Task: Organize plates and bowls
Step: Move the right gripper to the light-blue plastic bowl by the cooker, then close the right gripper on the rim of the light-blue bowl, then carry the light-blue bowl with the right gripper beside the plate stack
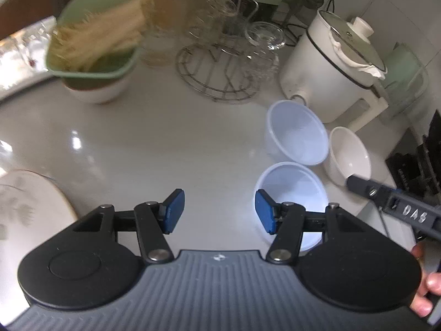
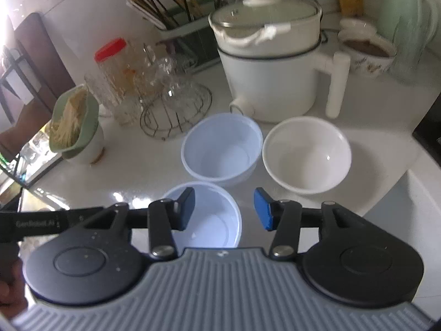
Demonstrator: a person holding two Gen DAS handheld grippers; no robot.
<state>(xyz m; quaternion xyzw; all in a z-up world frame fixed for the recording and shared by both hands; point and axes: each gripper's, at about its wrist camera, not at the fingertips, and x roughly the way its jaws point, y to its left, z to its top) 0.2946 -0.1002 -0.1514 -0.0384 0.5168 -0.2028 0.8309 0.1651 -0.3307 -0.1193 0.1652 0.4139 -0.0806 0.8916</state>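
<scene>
Both grippers, left gripper [image 1: 217, 211] and right gripper [image 2: 224, 209], hold jaws apart above near bowl's [image 2: 215, 220] rim.

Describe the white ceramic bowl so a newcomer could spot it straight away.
Start at the big white cooking pot with the glass lid at the back of the counter. In front of it sit three empty bowls; the one you want is farthest right, beside the far bluish bowl. It is opaque creamy white and glossy, while the far and near bluish bowls are translucent plastic.
</scene>
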